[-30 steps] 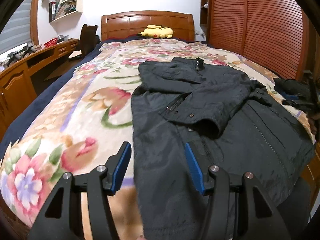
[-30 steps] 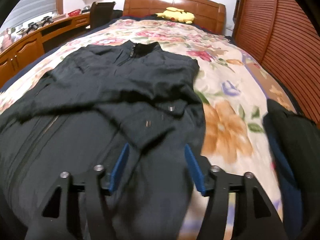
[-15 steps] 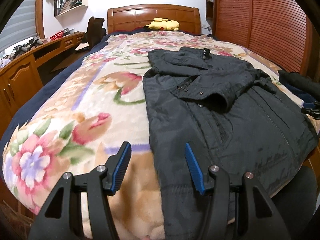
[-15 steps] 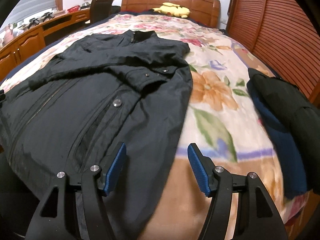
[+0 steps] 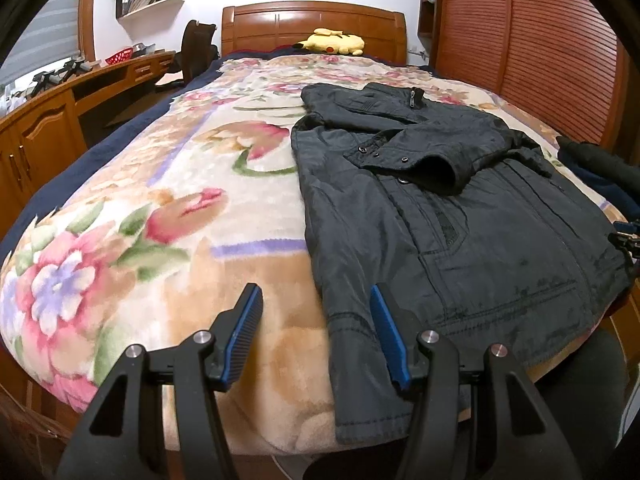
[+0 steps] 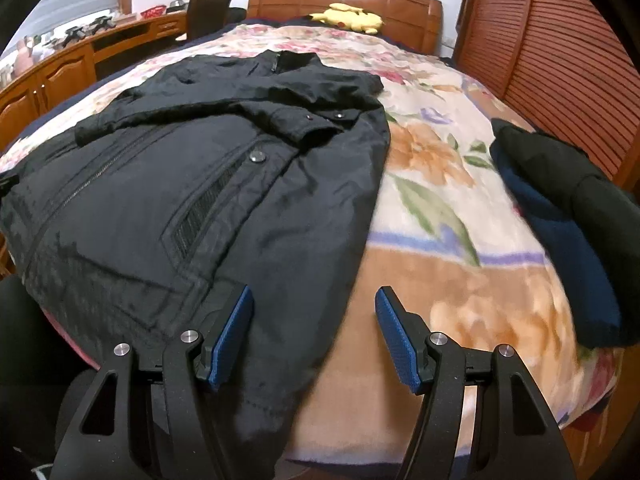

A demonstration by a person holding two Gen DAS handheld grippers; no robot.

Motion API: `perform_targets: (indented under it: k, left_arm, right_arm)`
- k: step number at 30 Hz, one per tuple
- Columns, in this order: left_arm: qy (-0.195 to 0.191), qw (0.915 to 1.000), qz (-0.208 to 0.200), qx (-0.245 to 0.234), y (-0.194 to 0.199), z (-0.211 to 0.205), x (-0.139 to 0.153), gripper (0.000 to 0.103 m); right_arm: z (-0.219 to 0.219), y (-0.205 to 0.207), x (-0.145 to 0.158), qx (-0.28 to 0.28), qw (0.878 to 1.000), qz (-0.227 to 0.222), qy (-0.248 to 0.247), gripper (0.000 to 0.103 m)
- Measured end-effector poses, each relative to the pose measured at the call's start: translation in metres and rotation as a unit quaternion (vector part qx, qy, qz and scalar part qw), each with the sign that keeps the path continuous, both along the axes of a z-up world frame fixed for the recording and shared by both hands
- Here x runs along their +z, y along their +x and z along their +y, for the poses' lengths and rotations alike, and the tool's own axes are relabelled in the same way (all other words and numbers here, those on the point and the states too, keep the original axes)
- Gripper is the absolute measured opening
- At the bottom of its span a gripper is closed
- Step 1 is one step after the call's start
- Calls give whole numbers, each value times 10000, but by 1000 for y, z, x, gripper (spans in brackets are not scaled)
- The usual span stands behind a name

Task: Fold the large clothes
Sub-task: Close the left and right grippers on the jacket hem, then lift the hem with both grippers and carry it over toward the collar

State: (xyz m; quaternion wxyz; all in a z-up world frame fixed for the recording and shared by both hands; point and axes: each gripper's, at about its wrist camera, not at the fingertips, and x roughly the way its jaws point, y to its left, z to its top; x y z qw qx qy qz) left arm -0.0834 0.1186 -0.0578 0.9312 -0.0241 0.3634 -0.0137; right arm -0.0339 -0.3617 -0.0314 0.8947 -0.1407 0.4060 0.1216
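Black jacket (image 5: 460,216) lies flat on the bed (image 5: 168,208), collar toward the headboard, hem hanging over the near edge, both sleeves folded across the chest. Left gripper (image 5: 316,332) straddles the hem's left corner, right gripper (image 6: 314,330) the right corner; both jaws released, holding nothing, about equally near.

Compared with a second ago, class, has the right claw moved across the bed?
Yes. The right claw has slid sideways off the black jacket toward its right edge, so the flowered blanket now shows between its open jaws.
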Motion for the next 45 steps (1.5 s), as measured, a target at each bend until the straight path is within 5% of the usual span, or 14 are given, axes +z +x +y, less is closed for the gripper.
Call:
perform_targets:
  k: [8, 16, 20, 24, 28, 31, 45]
  left_arm:
    - [-132, 9998, 8, -139, -11, -1, 1, 54]
    - [-344, 9982, -58, -485, -20, -6, 2, 29]
    - [-250, 9983, -62, -515, -25, -11, -2, 28]
    - [-252, 9981, -87, -556, -28, -12, -1, 23]
    - [-171, 9978, -130, -629, -30, -17, 7, 9]
    - [-100, 9974, -273, -656, -34, -21, 18, 4]
    - [-92, 9905, -1208, -652, -42, -27, 90, 1]
  right_arm:
    - [-8, -7, -5, -32, 9996, 94, 255, 65]
    - [3, -17, -9, 194, 9987, 248, 390, 62]
    - [5, -23, -11, 235, 9980, 289, 510, 59]
    - [5, -28, -12, 298, 9974, 305, 573, 50]
    - [8, -29, -7, 378, 9975, 232, 545, 22]
    - [7, -31, 1, 449, 9971, 122, 603, 11]
    - [17, -32, 80, 651, 9889, -952, 935, 6]
